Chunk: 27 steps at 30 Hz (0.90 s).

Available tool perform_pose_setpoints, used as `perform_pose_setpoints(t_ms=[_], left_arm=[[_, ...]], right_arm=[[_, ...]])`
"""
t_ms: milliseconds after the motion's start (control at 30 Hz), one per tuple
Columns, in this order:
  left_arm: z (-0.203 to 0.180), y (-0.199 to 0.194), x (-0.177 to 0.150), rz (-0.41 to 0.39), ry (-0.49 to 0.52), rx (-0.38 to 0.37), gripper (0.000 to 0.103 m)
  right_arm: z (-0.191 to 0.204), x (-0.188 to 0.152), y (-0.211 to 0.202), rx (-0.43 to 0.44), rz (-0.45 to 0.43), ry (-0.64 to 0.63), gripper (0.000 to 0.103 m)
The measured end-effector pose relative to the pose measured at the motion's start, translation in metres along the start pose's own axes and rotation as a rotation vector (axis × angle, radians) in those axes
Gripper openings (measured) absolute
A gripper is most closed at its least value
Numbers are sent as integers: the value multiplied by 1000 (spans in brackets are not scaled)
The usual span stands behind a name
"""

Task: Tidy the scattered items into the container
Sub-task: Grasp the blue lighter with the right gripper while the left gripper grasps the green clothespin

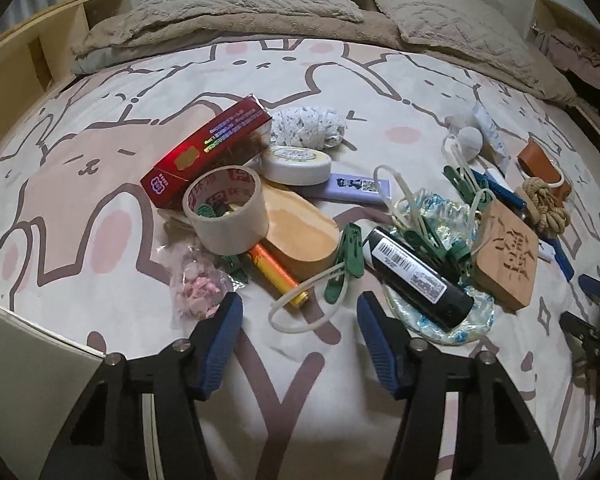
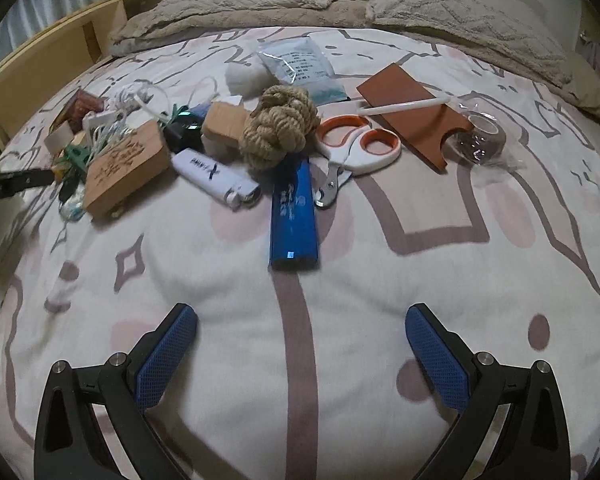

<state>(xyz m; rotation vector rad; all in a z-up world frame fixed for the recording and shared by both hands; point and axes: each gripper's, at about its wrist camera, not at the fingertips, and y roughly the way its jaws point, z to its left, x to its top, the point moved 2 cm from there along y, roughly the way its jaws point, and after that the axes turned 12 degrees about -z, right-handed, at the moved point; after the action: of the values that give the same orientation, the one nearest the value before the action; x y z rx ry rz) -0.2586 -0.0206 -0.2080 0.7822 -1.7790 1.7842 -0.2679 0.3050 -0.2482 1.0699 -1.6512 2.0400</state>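
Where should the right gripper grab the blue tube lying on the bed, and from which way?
Probably across the middle of the blue tube, coming down from above. It lies flat, lengthwise away from the right gripper, so the open jaws would straddle its narrow width. Its near half lies bare on the bedsheet; the far end sits against the rope knot and scissors.

Both wrist views tilt down, close over the bed (image 1: 300, 360); both show the carved wooden block (image 1: 506, 262) (image 2: 128, 168).
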Motion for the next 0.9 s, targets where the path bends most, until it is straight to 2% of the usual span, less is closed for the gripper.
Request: perform_pose_setpoints(t_ms=[33,100,333,400,567,633,667,700,833,900], left_arm=[[-1,0,0,-3,3,-2,58],[-4,-1,1,-4,13,-8,48],[-10,-2,0,-4,36,-19,46],[-9,-2,0,-6,35,-15,35],[-7,-6,0,-15,29,-21,31],[-9,-7,0,-16,38,-27,28],[-10,-8,-1,-17,45,-30,15],[-10,-8,-1,-15,50,-31,7],[-13,-11,-5,-4,54,-44,7],[-15,-14,-6,-8,61,-51,7]], right_arm=[[-1,2,3,0,1,5,103],[-1,7,9,-11,-3,7,103],[-2,14,17,-20,-15,19,103],[-2,14,17,-23,-27,18,103],[-4,13,12,-13,-72,30,102],[-2,12,7,-17,-98,26,93],[-2,12,4,-17,-115,26,83],[-2,12,1,-14,-128,28,76],[1,13,-1,-13,-144,25,60],[6,13,-2,-17,-153,-2,45]])
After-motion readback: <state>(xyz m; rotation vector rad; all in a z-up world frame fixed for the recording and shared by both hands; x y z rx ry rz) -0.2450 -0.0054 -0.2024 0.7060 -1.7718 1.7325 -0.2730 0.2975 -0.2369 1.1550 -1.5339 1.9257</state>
